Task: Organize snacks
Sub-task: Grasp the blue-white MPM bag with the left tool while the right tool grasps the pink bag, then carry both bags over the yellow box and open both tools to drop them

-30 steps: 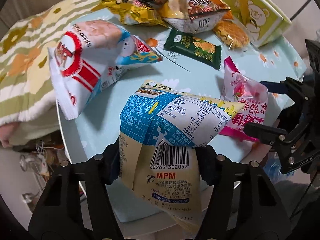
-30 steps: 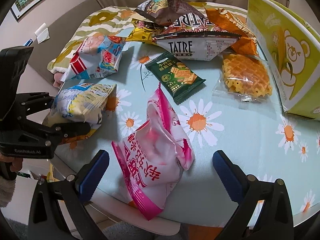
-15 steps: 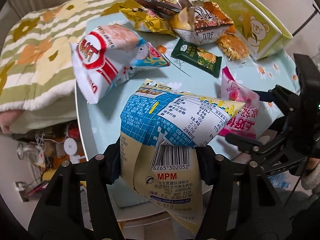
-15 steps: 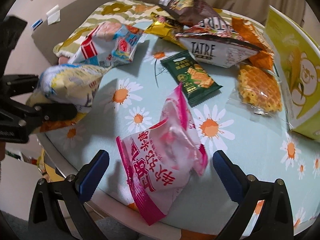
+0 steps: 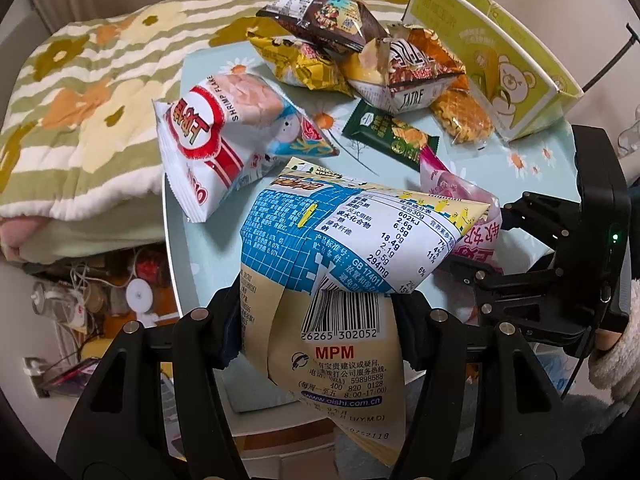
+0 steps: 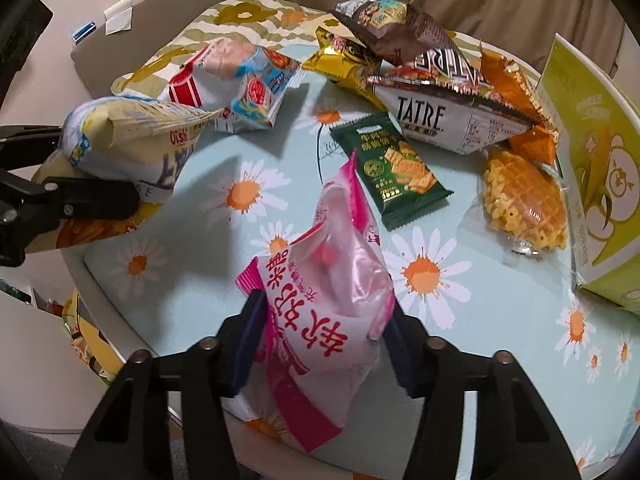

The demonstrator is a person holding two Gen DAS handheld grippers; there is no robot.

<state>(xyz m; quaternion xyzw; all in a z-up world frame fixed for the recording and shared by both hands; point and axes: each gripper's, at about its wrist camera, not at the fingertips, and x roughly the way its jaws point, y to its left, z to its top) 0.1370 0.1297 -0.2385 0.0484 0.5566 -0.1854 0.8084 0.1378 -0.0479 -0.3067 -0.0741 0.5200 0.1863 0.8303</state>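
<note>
My left gripper [image 5: 320,328] is shut on a blue and cream Oishi snack bag [image 5: 340,264] and holds it above the near left edge of the table; the bag also shows in the right wrist view [image 6: 132,148]. My right gripper [image 6: 320,336] is shut on a pink snack bag [image 6: 332,296] at the table's near edge. Further back lie a white and red shrimp flake bag [image 5: 224,136], a green cracker packet [image 6: 392,168], a wrapped waffle [image 6: 524,200] and a pile of chip bags with a white TATRE bag [image 6: 444,120].
The round table [image 6: 500,360] has a pale blue daisy cloth. A yellow-green box with a bear picture [image 6: 592,168] stands at its right side. A striped floral blanket [image 5: 80,100] lies to the left. Cables and clutter [image 5: 100,292] sit on the floor below.
My right gripper has closed from wide open onto the pink bag. My left gripper has lifted the Oishi bag higher and back from the table.
</note>
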